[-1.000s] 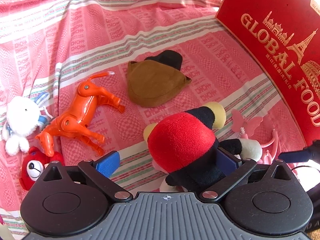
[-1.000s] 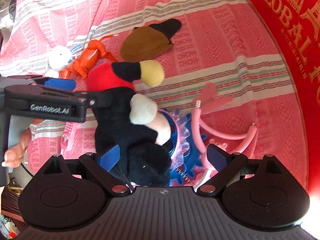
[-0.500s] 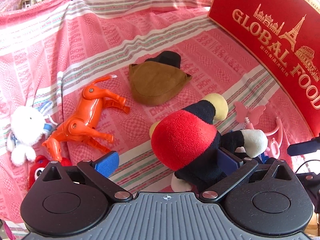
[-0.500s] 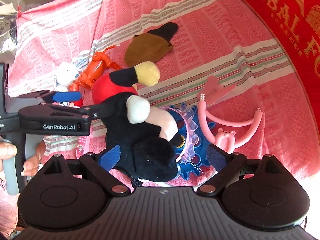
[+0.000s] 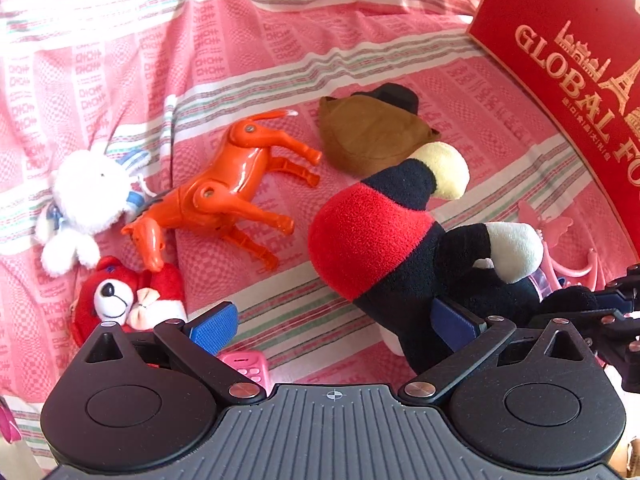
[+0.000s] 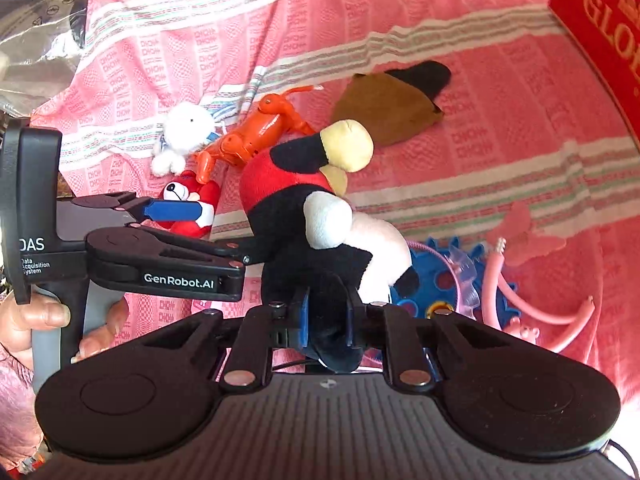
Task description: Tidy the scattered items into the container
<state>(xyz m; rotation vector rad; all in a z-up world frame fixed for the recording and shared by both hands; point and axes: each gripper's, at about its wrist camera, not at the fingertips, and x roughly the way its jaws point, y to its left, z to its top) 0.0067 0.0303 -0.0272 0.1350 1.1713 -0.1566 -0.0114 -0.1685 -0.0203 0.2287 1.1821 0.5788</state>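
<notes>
A black, red and white plush toy (image 5: 384, 240) lies on the pink striped cloth. My right gripper (image 6: 326, 320) is shut on its black ear or limb (image 6: 332, 328). My left gripper (image 5: 336, 320) is open, its right pad against the plush's black side; it also shows in the right wrist view (image 6: 176, 210) at the left. The red box (image 5: 568, 56) stands at the right. An orange toy horse (image 5: 228, 192), a white plush bunny (image 5: 88, 196), a red plush bear (image 5: 120, 300) and a brown pouch (image 5: 372, 136) lie scattered.
A blue gear toy (image 6: 444, 288), a pink hairband with a bear (image 6: 536, 312) and a pink butterfly clip (image 6: 524, 232) lie by the plush on the right. A pink toy phone (image 5: 248, 364) lies under my left gripper. Plastic bags (image 6: 36, 20) sit beyond the cloth's left edge.
My right gripper has closed on the plush's black part; it was open before. The left gripper has drawn back and left, so more toys show.
</notes>
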